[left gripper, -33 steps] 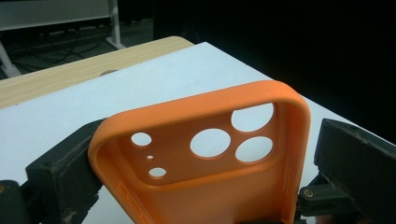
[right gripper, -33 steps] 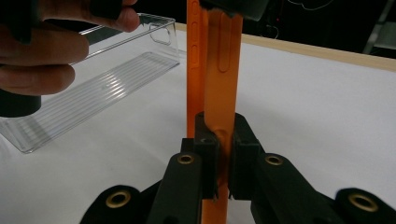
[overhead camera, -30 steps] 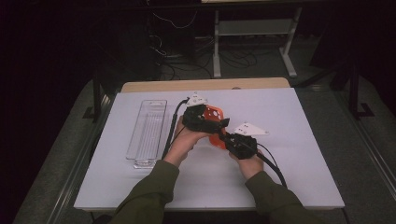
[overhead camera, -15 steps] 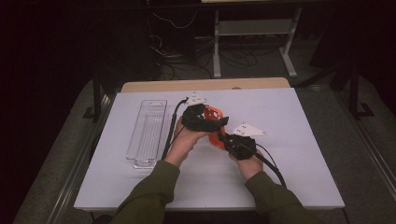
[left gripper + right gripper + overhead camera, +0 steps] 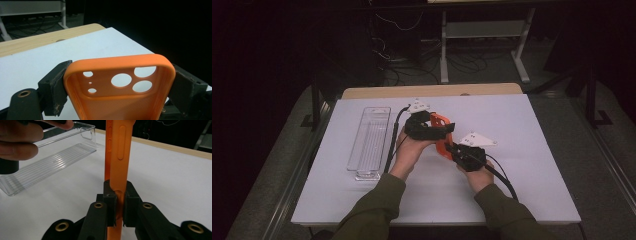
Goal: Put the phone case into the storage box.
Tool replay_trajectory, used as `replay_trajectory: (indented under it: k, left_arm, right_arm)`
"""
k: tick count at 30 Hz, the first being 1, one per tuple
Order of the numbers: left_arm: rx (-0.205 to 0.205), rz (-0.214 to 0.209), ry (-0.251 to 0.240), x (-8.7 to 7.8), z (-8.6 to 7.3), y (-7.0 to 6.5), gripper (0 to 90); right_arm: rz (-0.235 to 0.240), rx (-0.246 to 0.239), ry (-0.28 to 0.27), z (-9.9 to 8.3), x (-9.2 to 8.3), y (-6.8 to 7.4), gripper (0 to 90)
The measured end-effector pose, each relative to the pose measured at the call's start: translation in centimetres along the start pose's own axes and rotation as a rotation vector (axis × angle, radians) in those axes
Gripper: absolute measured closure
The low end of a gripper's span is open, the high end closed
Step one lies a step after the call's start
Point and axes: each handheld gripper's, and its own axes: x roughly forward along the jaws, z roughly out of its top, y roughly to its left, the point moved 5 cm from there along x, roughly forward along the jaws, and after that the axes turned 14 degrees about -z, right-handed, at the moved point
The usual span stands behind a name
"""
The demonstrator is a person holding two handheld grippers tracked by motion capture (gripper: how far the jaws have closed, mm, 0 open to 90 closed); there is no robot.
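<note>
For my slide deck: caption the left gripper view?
Left gripper clamps orange silicone phone case across its width above the white table.

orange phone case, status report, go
Left gripper jaws just closed across the orange phone case. Right gripper clamped on its edge. Case held above the table. Clear tray off to the side, nothing blocking.

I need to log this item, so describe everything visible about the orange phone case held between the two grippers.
The orange phone case looks like soft matte silicone, an empty shell with rounded corners. Its camera end has three large round cutouts and three small holes; one side edge carries raised button bumps. It is held above the white table, camera end away from the person. The left gripper, whose jaws have just been closing, clamps across its width at the two side edges; the right gripper pinches its thin wall near the other end.
</note>
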Motion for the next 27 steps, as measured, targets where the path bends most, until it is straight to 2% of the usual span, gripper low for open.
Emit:
replay_trajectory:
  k: [5,13,20,27]
  left_arm:
    - [0.015,0.003,0.001,-0.08,0.05,-0.21,15.1]
    - [0.016,0.001,0.012,-0.59,-0.15,-0.26,15.4]
    - [0.019,0.01,-0.006,-0.48,-0.21,-0.23,15.7]
    - [0.015,0.019,-0.001,-0.5,-0.24,-0.05,15.8]
  right_arm:
    - [-0.001,-0.012,-0.001,-0.03,0.03,0.05,81.3]
    - [0.003,-0.016,0.002,-0.05,0.04,0.36,80.4]
    - [0.016,-0.015,0.011,-0.08,0.03,0.51,77.6]
    - [0.022,-0.003,0.022,0.01,0.07,0.13,58.2]
